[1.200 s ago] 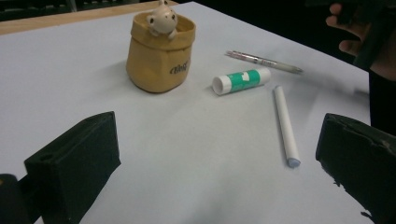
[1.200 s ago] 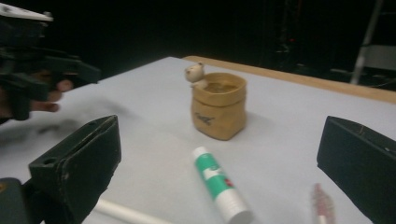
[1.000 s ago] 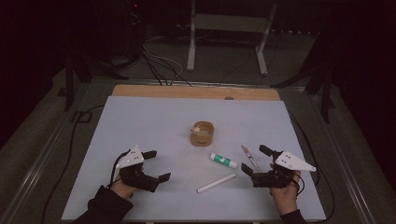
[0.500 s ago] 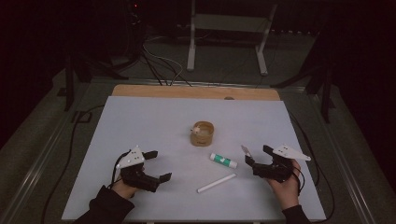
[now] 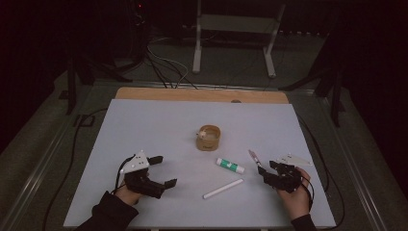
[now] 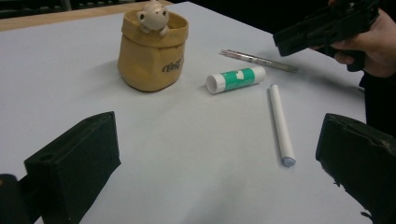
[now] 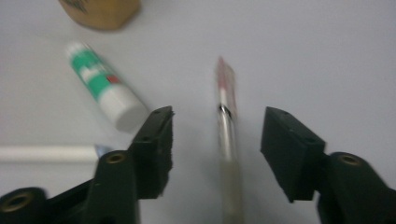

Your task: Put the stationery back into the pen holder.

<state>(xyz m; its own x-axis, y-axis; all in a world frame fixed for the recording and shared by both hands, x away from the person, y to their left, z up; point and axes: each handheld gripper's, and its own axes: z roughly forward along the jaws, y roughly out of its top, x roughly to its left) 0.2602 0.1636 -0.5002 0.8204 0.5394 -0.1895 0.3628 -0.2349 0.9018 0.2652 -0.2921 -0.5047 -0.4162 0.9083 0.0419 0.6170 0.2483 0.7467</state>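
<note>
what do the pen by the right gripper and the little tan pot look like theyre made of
Pen: probably clear plastic with a metal band, going by its shiny see-through barrel and silvery ring; the blur leaves it open. Tan pot: likely glazed ceramic or resin, given its smooth, softly glossy, moulded folds and bear figure.

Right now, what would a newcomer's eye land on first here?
Probably the tan bear pot standing mid-table, alone on the pale sheet. Next, the right gripper with a pen lying between its jaws, which have just been closing without pressing it yet, and the green glue stick just beside.
</note>
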